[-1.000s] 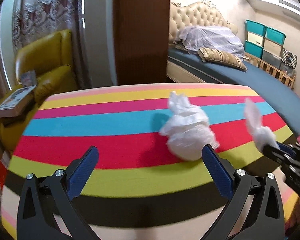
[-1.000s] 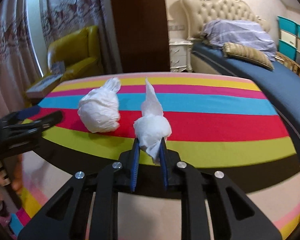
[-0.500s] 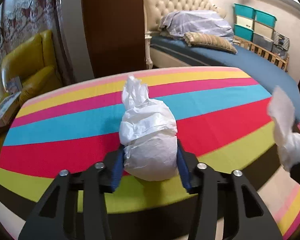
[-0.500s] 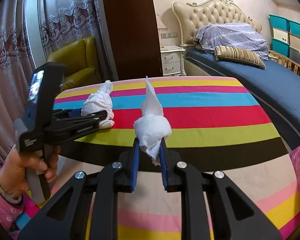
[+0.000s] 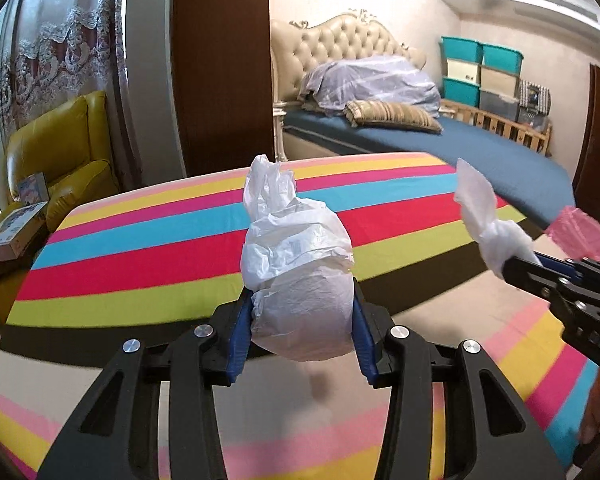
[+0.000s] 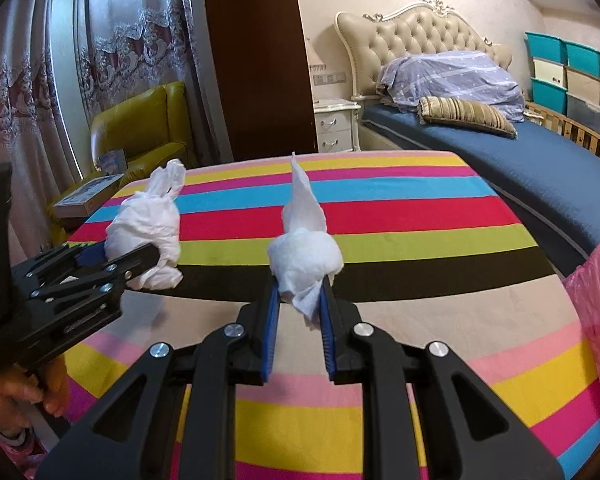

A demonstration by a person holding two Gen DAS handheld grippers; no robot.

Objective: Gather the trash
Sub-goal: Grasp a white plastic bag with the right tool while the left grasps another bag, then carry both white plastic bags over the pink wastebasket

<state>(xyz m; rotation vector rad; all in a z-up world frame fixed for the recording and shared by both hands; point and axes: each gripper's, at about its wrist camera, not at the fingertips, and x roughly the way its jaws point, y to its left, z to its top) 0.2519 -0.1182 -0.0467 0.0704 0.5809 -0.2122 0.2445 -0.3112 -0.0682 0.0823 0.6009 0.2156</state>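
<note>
Both grippers are gripping white wads [image 5: 300, 280] [image 6: 304, 256]; the pink bag [image 6: 596, 300] is lying rightward, nearest the right gripper [image 6: 298, 312]

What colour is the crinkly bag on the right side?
The crinkly bag is pink and see-through. The right wrist view shows it best.

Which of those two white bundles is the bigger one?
The crinkly plastic bundle in the left gripper; it is bulkier than the tissue wad pinched by the right gripper.
</note>
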